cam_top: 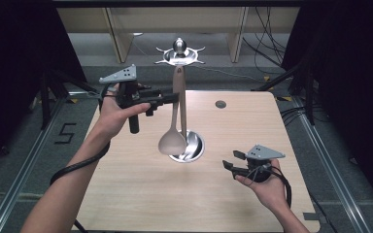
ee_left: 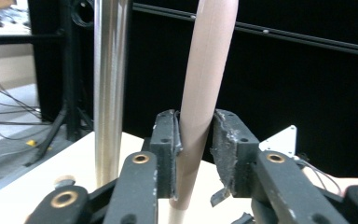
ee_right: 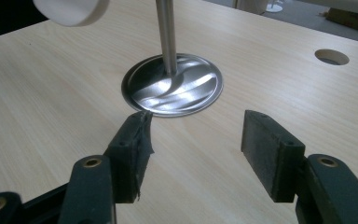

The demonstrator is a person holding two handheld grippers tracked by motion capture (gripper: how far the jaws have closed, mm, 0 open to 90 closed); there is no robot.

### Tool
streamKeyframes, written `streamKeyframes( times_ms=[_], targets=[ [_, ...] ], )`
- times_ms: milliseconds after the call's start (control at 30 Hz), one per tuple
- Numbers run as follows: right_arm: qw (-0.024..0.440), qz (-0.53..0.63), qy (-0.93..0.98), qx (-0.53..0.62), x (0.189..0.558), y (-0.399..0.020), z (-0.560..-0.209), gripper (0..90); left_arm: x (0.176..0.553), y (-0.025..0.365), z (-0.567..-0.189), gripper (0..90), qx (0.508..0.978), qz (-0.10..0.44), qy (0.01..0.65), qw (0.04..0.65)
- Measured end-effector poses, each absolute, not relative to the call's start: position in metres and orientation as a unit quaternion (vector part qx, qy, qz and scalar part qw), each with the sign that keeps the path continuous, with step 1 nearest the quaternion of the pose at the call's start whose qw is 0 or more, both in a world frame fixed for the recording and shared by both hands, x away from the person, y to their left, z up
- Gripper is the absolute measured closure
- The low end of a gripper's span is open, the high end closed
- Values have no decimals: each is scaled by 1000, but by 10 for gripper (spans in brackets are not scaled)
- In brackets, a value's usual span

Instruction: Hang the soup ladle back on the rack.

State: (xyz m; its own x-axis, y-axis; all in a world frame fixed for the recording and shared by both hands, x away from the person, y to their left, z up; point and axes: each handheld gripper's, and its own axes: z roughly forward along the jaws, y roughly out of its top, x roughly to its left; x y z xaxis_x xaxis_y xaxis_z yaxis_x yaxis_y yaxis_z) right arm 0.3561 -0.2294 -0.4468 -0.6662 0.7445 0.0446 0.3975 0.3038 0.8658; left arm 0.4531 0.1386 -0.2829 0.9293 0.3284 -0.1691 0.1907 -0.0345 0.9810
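Observation:
A beige spoon (cam_top: 172,141) hangs bowl down from a hook at the top of a steel stand (cam_top: 179,52) in the middle of the table. My left gripper (cam_top: 175,98) reaches in level from the left at the spoon's handle. In the left gripper view the handle (ee_left: 204,84) stands between the two pads: the left pad (ee_left: 165,140) lies against it, the right one a sliver off. The stand's pole (ee_left: 109,84) rises just beside. My right gripper (cam_top: 230,161) hovers low at the front right, open and empty, facing the stand's round base (ee_right: 177,86).
A wooden table (cam_top: 141,194) carries the stand. A round cable hole (cam_top: 220,104) lies behind the stand to the right. Black curtains flank both sides, and cables run over the floor beyond the far edge.

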Motion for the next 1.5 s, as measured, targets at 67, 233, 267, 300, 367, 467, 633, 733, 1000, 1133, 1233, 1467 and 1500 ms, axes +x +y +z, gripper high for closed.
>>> streamKeyframes(
  times_ms=[67,233,267,300,367,467,633,733,1000,1133,1233,1467,1500],
  targets=[
    [187,465,787,361,357,-230,-447,431,449,139,-283,652,722,71,183,663],
    [175,463,787,368,355,-228,-447,430,438,136,-285,571,731,121,180,647],
    [176,462,788,367,355,-228,-447,431,435,136,-285,555,731,127,179,646],
    [176,463,787,367,355,-228,-447,430,434,135,-286,539,730,133,179,646],
    [187,465,786,361,356,-229,-447,430,429,136,-286,509,731,149,180,641],
    [192,468,783,362,356,-229,-448,429,424,138,-288,467,732,160,182,637],
    [182,463,785,369,355,-230,-446,426,414,142,-293,391,737,179,189,624],
    [185,465,784,366,356,-230,-447,425,407,148,-298,360,738,188,204,615],
    [195,463,788,355,357,-232,-447,424,386,174,-321,326,739,223,234,591],
    [187,466,784,364,356,-230,-448,424,379,187,-331,324,738,235,244,584],
    [194,461,790,354,357,-231,-447,423,373,195,-339,323,735,240,252,582],
    [187,460,790,359,357,-231,-448,421,361,208,-366,324,740,247,266,566],
    [186,460,790,360,356,-231,-448,421,360,210,-370,324,741,246,268,565]
  ],
)
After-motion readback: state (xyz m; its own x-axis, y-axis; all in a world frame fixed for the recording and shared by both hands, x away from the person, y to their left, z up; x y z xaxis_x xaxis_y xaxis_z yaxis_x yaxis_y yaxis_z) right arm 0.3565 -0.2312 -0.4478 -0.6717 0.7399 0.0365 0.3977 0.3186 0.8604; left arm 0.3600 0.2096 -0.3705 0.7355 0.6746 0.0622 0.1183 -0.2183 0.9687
